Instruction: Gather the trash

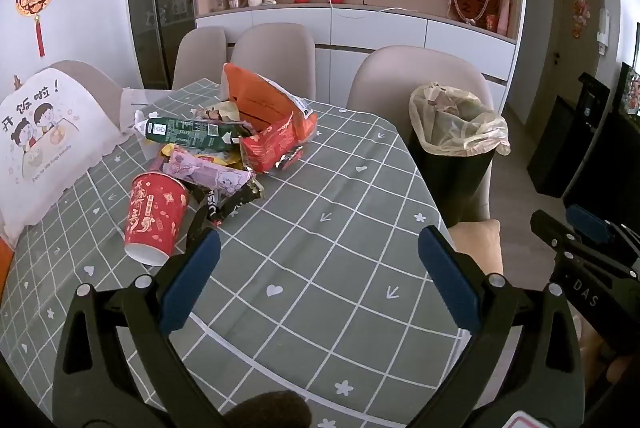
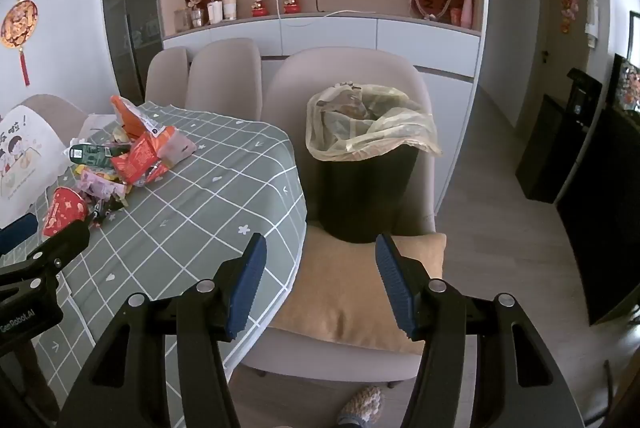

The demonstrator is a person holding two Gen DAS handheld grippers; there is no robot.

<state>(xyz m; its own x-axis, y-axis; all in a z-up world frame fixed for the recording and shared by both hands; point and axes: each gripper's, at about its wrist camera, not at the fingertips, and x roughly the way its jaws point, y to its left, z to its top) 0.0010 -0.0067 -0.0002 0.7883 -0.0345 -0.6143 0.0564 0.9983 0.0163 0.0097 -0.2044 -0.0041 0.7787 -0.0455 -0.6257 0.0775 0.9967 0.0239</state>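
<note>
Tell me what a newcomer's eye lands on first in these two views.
First, the heap of snack wrappers on the far left part of the grey checked tablecloth, with a red paper cup lying tipped at its near edge. Next, the black trash bin with a yellowish liner, standing on a chair cushion beside the table. Both the left gripper and the right gripper have their blue-padded fingers open and empty.

Left hand-held gripper [image 1: 320,248] wide open, empty; right hand-held gripper [image 2: 320,260] open, seemingly empty, angled down.
</note>
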